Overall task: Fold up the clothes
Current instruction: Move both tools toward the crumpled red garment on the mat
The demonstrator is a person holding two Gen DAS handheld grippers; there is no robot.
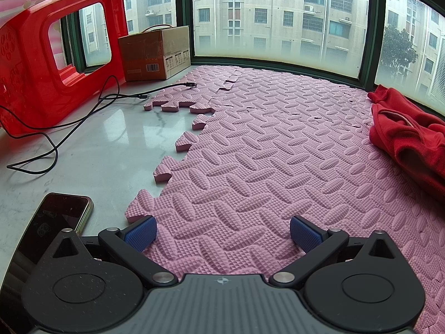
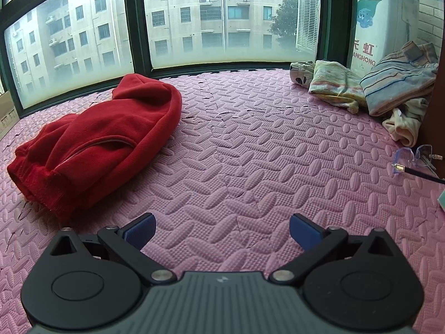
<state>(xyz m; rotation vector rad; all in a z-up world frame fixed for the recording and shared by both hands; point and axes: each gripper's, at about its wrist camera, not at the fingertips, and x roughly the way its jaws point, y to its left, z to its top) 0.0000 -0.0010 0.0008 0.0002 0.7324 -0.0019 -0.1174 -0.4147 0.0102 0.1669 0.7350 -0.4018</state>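
1. Red garment (image 2: 103, 139): lies crumpled in a heap on the pink foam mat (image 2: 250, 153), near the window (image 2: 222, 14); a ribbed cuff or hem faces the near edge. From the left wrist view only its edge shows, at the far right (image 1: 411, 139).
2. Left gripper (image 1: 222, 233): hovers low over the mat, blue pads (image 1: 141, 232) spread wide apart, nothing between them. The garment lies well off to its right.
3. Right gripper (image 2: 222, 232): also low over bare mat, fingers spread wide and empty. The garment lies ahead and to its left, apart from the fingers.
4. Phone (image 1: 52, 222): rests face up on the pale stone sill (image 1: 97, 144), just beside the left gripper's left finger.
5. Black cable (image 1: 83, 111): loops across the sill, its plug end lying on the jagged mat edge.
6. Red plastic stool (image 1: 41, 64): lies tipped on its side at the left, with a cardboard box (image 1: 155, 53) beside it against the window.
7. Pile of pale striped cloths (image 2: 389, 86): heaped in the far right corner of the mat, well apart from the red garment.
8. Clear glasses (image 2: 411, 158): lie on the mat at the right edge, near that pile.
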